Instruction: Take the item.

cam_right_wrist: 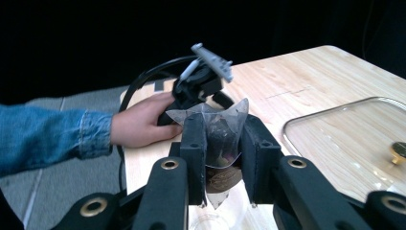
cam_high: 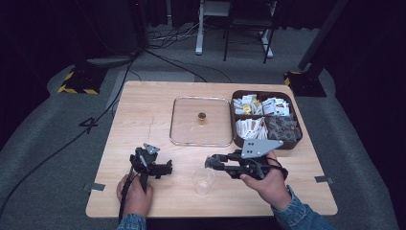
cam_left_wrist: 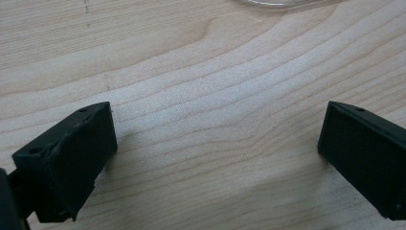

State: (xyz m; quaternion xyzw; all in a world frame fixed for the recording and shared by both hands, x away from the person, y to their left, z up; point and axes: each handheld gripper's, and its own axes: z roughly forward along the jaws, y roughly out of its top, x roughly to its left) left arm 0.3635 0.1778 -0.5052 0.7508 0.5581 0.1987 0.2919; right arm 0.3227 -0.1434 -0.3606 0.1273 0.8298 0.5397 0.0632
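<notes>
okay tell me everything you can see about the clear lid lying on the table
The clear lid is a rounded-corner rectangle, apparently glass or clear plastic, with a raised rim and a small brass-coloured knob at its centre. It lies flat, knob up, on the wooden table past its middle, right beside the dark compartment box of packets. Whether they touch, I cannot tell. Neither gripper touches it.

fig.: light wood table (cam_high: 143, 103) w/ items resting on it.
clear glass lid (cam_high: 201, 121) w/ brass knob lies flat at centre-rear; dark divided box (cam_high: 266, 119) of packets just beside it, right; clear plastic cup (cam_high: 204, 180) upright near front edge; grey tape strips (cam_high: 97, 186) at l. & r. front edges.
</notes>
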